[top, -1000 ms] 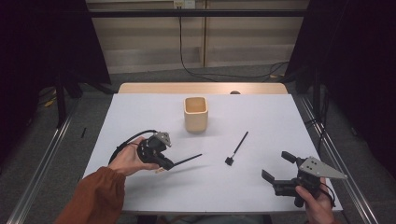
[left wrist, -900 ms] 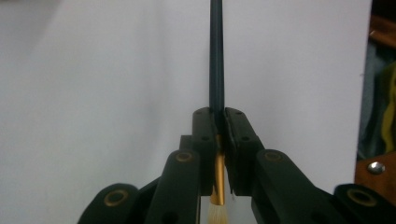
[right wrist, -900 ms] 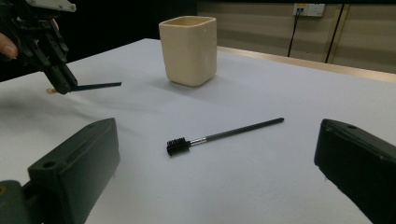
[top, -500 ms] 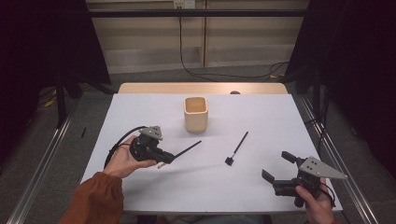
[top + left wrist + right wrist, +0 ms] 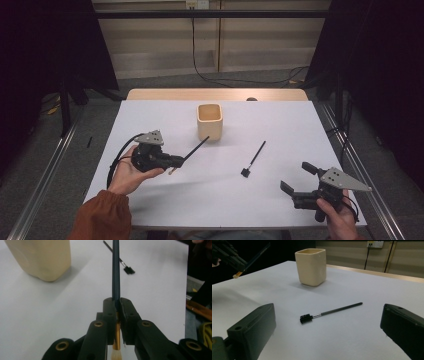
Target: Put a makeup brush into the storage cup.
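My left gripper (image 5: 172, 161): it is pinching a thin brush with a dark handle, and my hand holds it up off the worktop.
The brush I hold (image 5: 115, 270): its dark handle sticks out past the jaws and points toward the cup. Its gold band and pale bristle tip are on my side of the jaws.
My right gripper (image 5: 295, 182): its jaws are spread wide apart with nothing between them. It is low at the near right part of the worktop.
Cup (image 5: 209, 121): a cream square cup, standing upright on the far middle of the worktop.
Little black brush (image 5: 329, 312): it lies flat on the worktop, between the cup and my right gripper, touching neither.
Worktop (image 5: 150, 117): white and flat.
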Motion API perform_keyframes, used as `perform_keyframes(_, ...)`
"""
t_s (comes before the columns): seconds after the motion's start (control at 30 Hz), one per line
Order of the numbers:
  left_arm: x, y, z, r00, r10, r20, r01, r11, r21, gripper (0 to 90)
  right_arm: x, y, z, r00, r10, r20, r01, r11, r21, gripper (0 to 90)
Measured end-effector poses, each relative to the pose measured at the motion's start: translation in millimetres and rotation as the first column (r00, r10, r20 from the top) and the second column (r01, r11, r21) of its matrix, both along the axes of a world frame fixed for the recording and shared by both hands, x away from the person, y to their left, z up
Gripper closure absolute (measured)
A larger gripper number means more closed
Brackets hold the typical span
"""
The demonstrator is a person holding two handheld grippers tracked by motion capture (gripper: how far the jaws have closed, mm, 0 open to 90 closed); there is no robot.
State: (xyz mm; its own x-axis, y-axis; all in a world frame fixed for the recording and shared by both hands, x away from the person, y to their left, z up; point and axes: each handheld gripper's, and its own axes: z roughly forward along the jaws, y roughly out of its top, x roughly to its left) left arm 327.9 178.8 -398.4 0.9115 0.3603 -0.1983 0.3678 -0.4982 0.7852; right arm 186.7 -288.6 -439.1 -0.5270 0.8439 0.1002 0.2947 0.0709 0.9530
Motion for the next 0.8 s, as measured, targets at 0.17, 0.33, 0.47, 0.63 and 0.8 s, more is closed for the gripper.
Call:
perform_keyframes(0.17,-3.5,3.0,0.1,0.9983,0.035,0.046,-0.033,0.9979,-0.055,83.8,-0.3,0.3,0.4,1.0,-0.003,0.001,0.003,1.0,0.003,0.0)
perform_keyframes(0.33,-5.5,6.6,0.6,0.9953,0.071,0.066,-0.063,0.991,-0.118,83.8,-0.4,0.1,0.4,1.0,-0.004,0.002,0.004,1.0,0.003,0.0)
perform_keyframes(0.47,-8.4,7.9,4.3,0.9915,0.097,0.087,-0.082,0.983,-0.164,83.8,-0.2,0.4,0.4,1.0,-0.002,0.002,0.002,1.0,0.002,0.0)
perform_keyframes(0.63,-10.4,8.9,8.2,0.9879,0.111,0.108,-0.087,0.9745,-0.207,83.8,-0.3,0.4,0.4,1.0,-0.003,0.003,0.003,1.0,0.002,0.0)
perform_keyframes(0.8,-11.0,9.7,10.0,0.9873,0.113,0.112,-0.085,0.9708,-0.224,83.8,-0.1,0.4,0.3,1.0,-0.001,0.003,0.001,1.0,0.004,0.0)
